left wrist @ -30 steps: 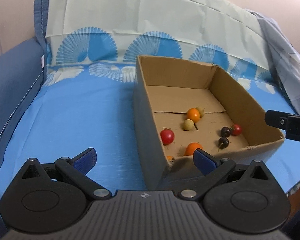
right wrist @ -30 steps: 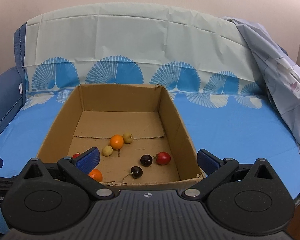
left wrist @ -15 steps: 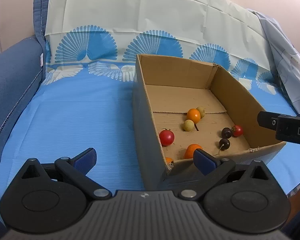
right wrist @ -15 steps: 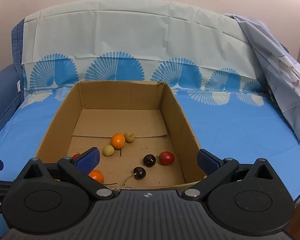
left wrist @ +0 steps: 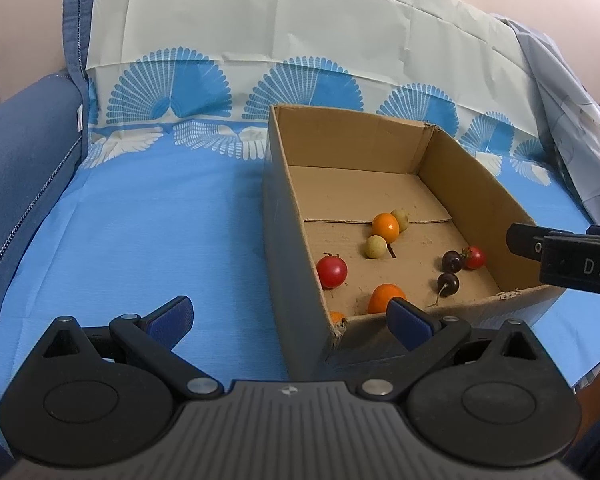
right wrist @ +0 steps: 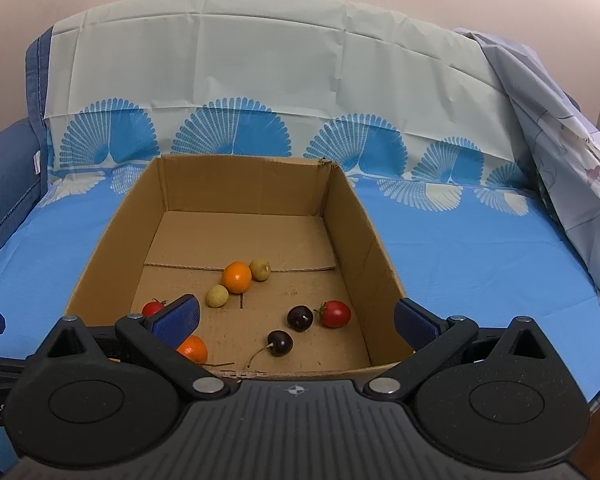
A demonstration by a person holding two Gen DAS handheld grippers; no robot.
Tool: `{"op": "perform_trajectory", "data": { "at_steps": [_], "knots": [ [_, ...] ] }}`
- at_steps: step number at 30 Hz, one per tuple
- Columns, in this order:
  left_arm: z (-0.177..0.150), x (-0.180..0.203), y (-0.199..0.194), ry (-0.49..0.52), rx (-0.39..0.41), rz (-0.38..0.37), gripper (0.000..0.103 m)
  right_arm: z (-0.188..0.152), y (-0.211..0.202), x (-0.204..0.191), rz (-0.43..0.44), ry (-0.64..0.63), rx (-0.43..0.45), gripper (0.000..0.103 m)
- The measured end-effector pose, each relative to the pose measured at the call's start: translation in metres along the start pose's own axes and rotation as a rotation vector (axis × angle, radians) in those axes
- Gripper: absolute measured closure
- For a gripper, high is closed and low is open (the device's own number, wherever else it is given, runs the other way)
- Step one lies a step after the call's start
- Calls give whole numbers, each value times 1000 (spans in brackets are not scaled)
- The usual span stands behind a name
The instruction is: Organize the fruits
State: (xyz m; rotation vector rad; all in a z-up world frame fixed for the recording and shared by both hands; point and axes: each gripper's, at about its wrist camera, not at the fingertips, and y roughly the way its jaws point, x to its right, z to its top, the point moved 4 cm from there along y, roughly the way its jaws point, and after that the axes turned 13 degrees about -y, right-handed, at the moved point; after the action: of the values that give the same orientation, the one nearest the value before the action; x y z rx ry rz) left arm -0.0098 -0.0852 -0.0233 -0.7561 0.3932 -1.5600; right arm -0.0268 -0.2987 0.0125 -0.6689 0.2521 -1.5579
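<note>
The fruits lie loose near the front wall of the cardboard box [right wrist: 372,248]: two dark cherries [right wrist: 281,342], tomatoes, oranges. I hold my right gripper [right wrist: 296,318] spread wide and empty above that wall; my left gripper [left wrist: 290,314] gapes empty at the box's front-left corner. Round fruit may roll from a careless pinch.

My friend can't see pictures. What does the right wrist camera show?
An open brown cardboard box sits on a blue patterned sheet, holding small fruits: two orange ones, two red tomatoes, two dark cherries and two yellowish balls. The right tool hangs open at the box's near edge, gripping nothing.
</note>
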Motion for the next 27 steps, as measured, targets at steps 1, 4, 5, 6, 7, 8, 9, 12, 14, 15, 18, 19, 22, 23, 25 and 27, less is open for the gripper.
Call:
{"op": "perform_trajectory", "data": {
  "at_steps": [1, 4, 5, 6, 7, 8, 9, 12, 14, 15, 18, 19, 22, 23, 25, 27],
  "knots": [
    [0, 0, 0, 2, 2, 0, 0, 0, 0, -1, 0, -2, 0, 1],
    [0, 0, 0, -1, 2, -1, 0, 0, 1, -2, -1, -12, 1, 1],
    [0, 0, 0, -3, 3, -1, 0, 0, 1, -3, -2, -15, 2, 1],
    [0, 0, 0, -3, 3, -3, 0, 0, 1, -3, -2, -18, 3, 1],
    [1, 0, 0, -2, 3, -3, 0, 0, 1, -4, -2, -22, 4, 1],
    [0, 1, 0, 1, 4, -4, 0, 0, 1, -4, -3, -25, 5, 1],
    [0, 1, 0, 5, 5, -6, 0, 0, 0, -5, -4, -28, 5, 1],
    [0, 4, -1, 15, 7, -11, 0, 0, 0, -4, -7, -30, 6, 1],
    [-1, 5, -1, 19, 7, -15, 0, 0, 0, -5, -8, -28, 7, 1],
    [0, 6, 0, 19, 7, -16, 0, 0, 0, -5, -8, -28, 7, 1],
    [-1, 8, -1, 26, 11, -19, 0, 0, 0, -5, -9, -31, 7, 1],
    [-1, 9, 0, 28, 11, -21, 0, 0, 0, -5, -8, -33, 7, 1],
    [-1, 9, 1, 30, 9, -22, 0, 1, 0, -6, -9, -41, 7, 1],
    [-1, 9, 1, 30, 8, -23, 0, 1, 0, -7, -8, -43, 7, 1],
    [-1, 11, 1, 34, 9, -26, 0, 1, 0, -9, -8, -50, 6, 1],
    [-1, 11, 0, 40, 14, -29, 0, 1, 0, -11, -10, -58, 7, 1]
  ]
}}
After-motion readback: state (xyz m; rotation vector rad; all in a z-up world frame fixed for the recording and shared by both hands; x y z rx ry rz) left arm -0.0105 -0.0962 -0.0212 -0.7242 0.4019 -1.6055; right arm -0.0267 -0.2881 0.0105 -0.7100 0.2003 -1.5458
